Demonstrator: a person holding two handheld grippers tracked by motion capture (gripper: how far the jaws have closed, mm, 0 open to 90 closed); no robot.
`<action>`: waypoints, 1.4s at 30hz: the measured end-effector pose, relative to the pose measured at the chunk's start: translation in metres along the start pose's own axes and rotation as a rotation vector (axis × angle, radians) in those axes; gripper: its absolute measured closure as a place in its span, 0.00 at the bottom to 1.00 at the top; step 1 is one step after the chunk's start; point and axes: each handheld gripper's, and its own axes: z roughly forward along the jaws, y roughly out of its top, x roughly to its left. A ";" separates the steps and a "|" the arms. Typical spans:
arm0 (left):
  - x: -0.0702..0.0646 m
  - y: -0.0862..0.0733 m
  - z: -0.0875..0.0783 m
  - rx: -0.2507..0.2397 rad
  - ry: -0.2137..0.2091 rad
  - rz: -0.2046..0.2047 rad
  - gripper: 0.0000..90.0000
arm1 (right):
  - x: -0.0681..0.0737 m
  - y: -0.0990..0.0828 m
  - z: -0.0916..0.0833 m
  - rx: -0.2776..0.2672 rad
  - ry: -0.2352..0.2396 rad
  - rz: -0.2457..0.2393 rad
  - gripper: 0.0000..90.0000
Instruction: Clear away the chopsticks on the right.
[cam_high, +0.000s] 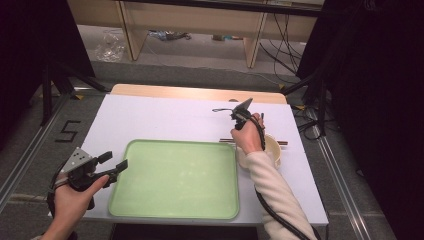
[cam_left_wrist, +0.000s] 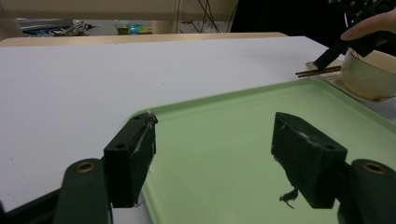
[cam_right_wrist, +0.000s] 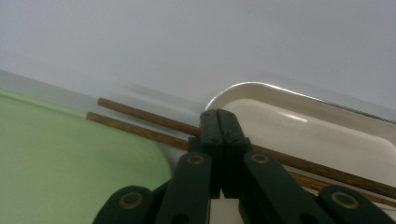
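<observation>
A pale green tray (cam_high: 175, 180) lies in the middle of the white table. My left gripper (cam_high: 114, 161) hovers at the tray's left edge, open, with nothing between its pads (cam_left_wrist: 133, 149); the tray (cam_left_wrist: 233, 140) shows through the gap. To the right of the tray, two brown chopsticks (cam_right_wrist: 140, 122) lie across a white dish (cam_right_wrist: 303, 135), beside a cream bowl (cam_high: 274, 150). My right gripper (cam_right_wrist: 218, 116) points down with its jaws pressed together, tips right over the chopsticks (cam_left_wrist: 317, 71). I cannot tell whether the tips pinch a stick.
The white table (cam_high: 165, 117) ends close behind the bowl on the right. A wooden shelf unit (cam_high: 200, 25) and loose cables (cam_high: 285, 45) stand on the floor beyond the far edge. Dark curtains flank both sides.
</observation>
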 end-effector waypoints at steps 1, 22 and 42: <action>0.000 0.000 0.000 0.000 0.002 0.000 0.34 | -0.001 0.000 0.000 -0.003 -0.010 -0.015 1.00; 0.000 0.000 0.000 0.000 0.002 0.003 0.34 | -0.001 0.001 0.002 -0.051 -0.008 0.001 1.00; 0.001 0.000 -0.001 -0.001 0.002 0.001 0.34 | 0.019 0.007 -0.009 -0.126 -0.096 -1.051 0.73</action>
